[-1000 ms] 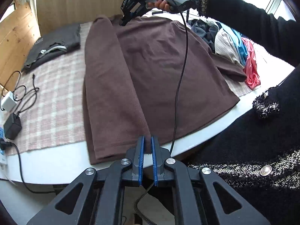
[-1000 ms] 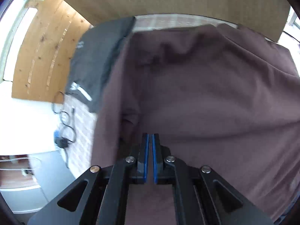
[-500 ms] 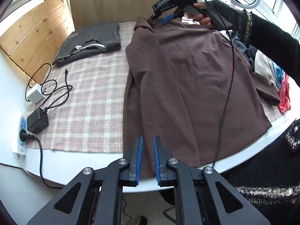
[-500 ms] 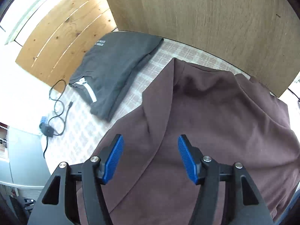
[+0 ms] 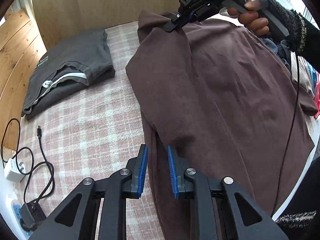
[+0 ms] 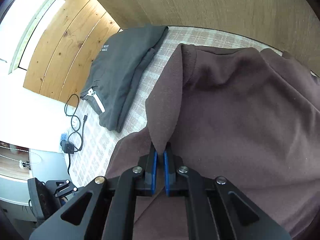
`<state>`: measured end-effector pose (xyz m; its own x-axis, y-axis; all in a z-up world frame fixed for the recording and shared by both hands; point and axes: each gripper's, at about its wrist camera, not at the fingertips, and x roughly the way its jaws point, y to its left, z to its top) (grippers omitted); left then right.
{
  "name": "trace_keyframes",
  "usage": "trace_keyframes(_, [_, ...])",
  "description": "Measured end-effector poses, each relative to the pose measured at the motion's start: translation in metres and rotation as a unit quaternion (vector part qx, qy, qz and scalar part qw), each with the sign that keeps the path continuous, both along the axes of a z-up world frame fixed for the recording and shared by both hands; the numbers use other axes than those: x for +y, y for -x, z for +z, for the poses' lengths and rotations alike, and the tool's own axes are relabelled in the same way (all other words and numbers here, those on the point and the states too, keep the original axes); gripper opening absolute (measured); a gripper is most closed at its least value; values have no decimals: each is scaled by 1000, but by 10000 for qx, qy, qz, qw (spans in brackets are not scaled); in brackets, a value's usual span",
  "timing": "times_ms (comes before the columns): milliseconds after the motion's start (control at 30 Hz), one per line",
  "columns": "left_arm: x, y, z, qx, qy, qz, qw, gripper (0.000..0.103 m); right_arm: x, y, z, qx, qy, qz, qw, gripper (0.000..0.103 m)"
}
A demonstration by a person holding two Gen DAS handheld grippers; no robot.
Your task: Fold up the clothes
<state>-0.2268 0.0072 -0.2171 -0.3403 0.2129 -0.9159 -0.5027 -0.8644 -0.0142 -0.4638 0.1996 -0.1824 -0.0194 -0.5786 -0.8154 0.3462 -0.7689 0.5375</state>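
Observation:
A brown long-sleeved garment (image 5: 220,90) lies spread on a pink plaid cloth (image 5: 90,130). My left gripper (image 5: 158,160) hovers low over its left folded edge. The jaws are opening; a ridge of the brown fabric runs between the blue pads (image 5: 143,170), which do not press on it. At the far end, a person's hand (image 5: 254,18) holds my right gripper (image 5: 172,27), shut on the garment's top left corner and lifting it. In the right wrist view the brown garment (image 6: 240,110) is pinched into a peak by the right gripper (image 6: 160,154).
A folded dark grey garment (image 5: 68,70) lies at the far left of the plaid cloth. A white charger (image 5: 13,169), a black cable (image 5: 46,160) and a power strip (image 5: 16,210) sit at the left edge. Loose clothes (image 5: 312,80) are piled at the right. A wooden panel stands behind.
My left gripper has moved in from the table's near edge over the garment's left side, and its jaws have widened. The right gripper opened wide, then shut on the top corner.

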Motion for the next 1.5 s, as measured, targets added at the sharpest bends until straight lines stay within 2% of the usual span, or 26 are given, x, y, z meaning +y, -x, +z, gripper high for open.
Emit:
trace_keyframes(100, [5,21,-9,-78,35,-111,9999,20,7,1,-1,-76,103,-40,9999,6])
trace_keyframes(133, [7,28,-11,-85,42,-143,9999,23,10,2,-3,-102,129,-71,9998,6])
trace_keyframes(400, [-6,60,4,42,-458,-233,9987,26,28,6,-22,-251,-157,-108,9995,6])
trace_keyframes(533, [-8,70,8,92,-362,-331,9988,24,32,9,-31,-265,-357,-80,9990,6])
trace_keyframes(633, [-7,78,13,261,-334,-371,9984,24,35,12,-39,-350,-308,-130,9988,6])
trace_keyframes(700, [0,80,15,255,-338,-586,9974,24,37,13,-42,-400,-252,-144,9988,6])
trace_keyframes(867, [37,86,4,370,108,-1114,9930,24,42,16,-45,-480,-146,-135,9986,6])
trace_keyframes(967, [55,93,1,458,189,-1280,9905,24,43,16,-45,-519,-95,-181,9984,6])
trace_keyframes(1100, [73,98,5,364,-107,-1491,9881,24,43,17,-44,-495,-146,-151,9985,6])
trace_keyframes(1167, [79,96,4,442,-16,-1638,9855,27,42,17,-44,-476,-168,-132,9986,6])
trace_keyframes(1233, [81,103,-5,408,194,-1545,9870,27,41,17,-43,-448,-185,-118,9988,6])
trace_keyframes(1267, [78,110,-9,296,179,-1421,9892,23,41,17,-43,-432,-190,-122,9988,6])
trace_keyframes(1300, [74,115,-9,229,81,-1275,9915,13,41,16,-43,-415,-195,-125,9989,6])
trace_keyframes(1333, [68,118,-5,201,-73,-1159,9930,7,41,16,-42,-389,-197,-132,9990,6])
trace_keyframes(1500, [25,128,22,432,-526,-409,9968,7,39,12,-27,-175,63,-165,9997,6])
